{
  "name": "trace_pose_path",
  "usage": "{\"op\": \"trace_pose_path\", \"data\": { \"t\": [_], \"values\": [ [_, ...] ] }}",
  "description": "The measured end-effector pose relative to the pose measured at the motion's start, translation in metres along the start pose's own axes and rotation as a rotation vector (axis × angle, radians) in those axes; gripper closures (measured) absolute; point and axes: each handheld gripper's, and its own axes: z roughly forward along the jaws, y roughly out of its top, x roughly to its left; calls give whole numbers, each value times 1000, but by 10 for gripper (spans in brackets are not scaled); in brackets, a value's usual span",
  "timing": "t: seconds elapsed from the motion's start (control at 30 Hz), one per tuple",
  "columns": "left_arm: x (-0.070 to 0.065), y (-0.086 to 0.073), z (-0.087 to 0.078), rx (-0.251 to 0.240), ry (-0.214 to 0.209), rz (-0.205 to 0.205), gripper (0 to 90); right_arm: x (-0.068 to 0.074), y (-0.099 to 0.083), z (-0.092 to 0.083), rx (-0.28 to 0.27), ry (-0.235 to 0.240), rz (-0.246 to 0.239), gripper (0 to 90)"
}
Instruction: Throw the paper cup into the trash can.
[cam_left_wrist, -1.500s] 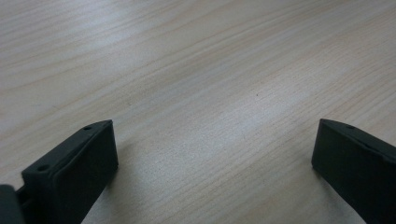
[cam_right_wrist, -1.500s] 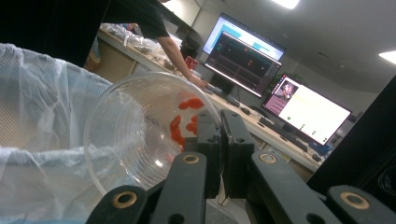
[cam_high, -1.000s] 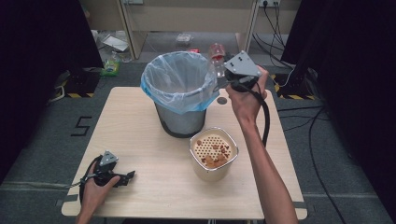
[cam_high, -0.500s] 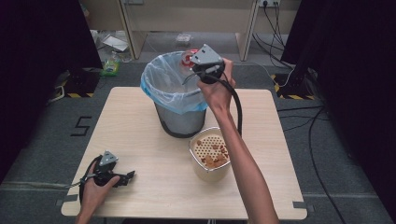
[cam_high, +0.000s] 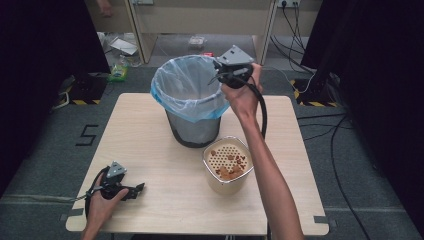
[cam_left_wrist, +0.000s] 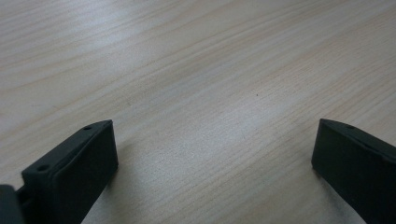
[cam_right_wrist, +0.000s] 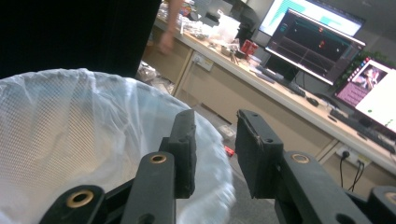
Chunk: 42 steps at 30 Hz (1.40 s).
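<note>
A grey bin with a blue-white plastic liner (cam_high: 192, 100) stands at the back middle of the wooden table (cam_high: 150, 130). My right gripper (cam_high: 216, 76) hovers over the bin's right rim. Its jaws have just been opening and now stand a little apart with nothing between them. The right gripper view looks past that gripper (cam_right_wrist: 215, 121) into the liner (cam_right_wrist: 70, 130). In front of the bin sits a cream container (cam_high: 227, 162) with a perforated insert and brown crumbs. My left gripper (cam_high: 137, 191) rests on the table's front left corner, open wide (cam_left_wrist: 212, 140), over bare wood.
The right gripper's black cable (cam_high: 262, 112) hangs along the forearm above the cream container. Behind the table are a wooden counter (cam_high: 200, 20) and floor clutter (cam_high: 120, 47). A desk with lit monitors (cam_right_wrist: 308, 46) stands beyond the bin.
The right gripper has moved left, from beside the bin's right side to above its rim, and its jaws have parted. The left gripper has stayed where it was.
</note>
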Motion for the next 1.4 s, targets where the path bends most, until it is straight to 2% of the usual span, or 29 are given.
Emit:
{"op": "trace_pose_path", "data": {
  "t": [0.07,0.1,0.13,0.23,0.47,0.6,0.63,0.83,0.87,0.93,1.03,1.07,1.2,1.23,1.27,1.33,1.37,1.4],
  "values": [
    [0,0,0,0,0,0,0,-12,-7,-13,15,-13,11,647],
    [0,0,0,0,0,0,0,-12,-7,-13,15,-13,11,647],
    [0,0,0,0,0,0,0,-19,-14,-23,33,-17,27,624],
    [0,0,0,0,0,0,0,-27,-23,-33,50,-20,37,598],
    [0,0,0,0,0,1,0,-38,-48,-51,89,-25,74,540],
    [0,0,0,0,0,1,0,-44,-72,-65,121,-28,107,521],
    [0,0,0,0,0,1,0,-44,-72,-65,121,-28,107,521],
    [0,0,0,0,0,1,0,-47,-102,-79,155,-28,151,498],
    [0,0,0,1,0,1,0,-47,-112,-84,167,-27,159,489],
    [0,0,0,1,0,1,0,-47,-115,-85,172,-27,165,484],
    [0,0,0,1,0,1,0,-46,-134,-95,192,-32,181,455],
    [0,0,0,1,0,1,0,-46,-134,-95,192,-32,181,455],
    [0,0,0,1,0,1,0,-42,-155,-105,208,-24,215,429],
    [0,0,0,1,0,2,0,-40,-169,-110,214,-29,236,414],
    [0,0,0,1,0,1,0,-39,-173,-111,219,-28,243,408],
    [0,0,0,0,0,1,0,-38,-179,-113,228,-27,249,406],
    [0,0,0,1,0,1,0,-34,-194,-116,246,-25,251,398],
    [0,0,0,1,0,1,0,-34,-194,-116,246,-25,251,398]
  ]
}}
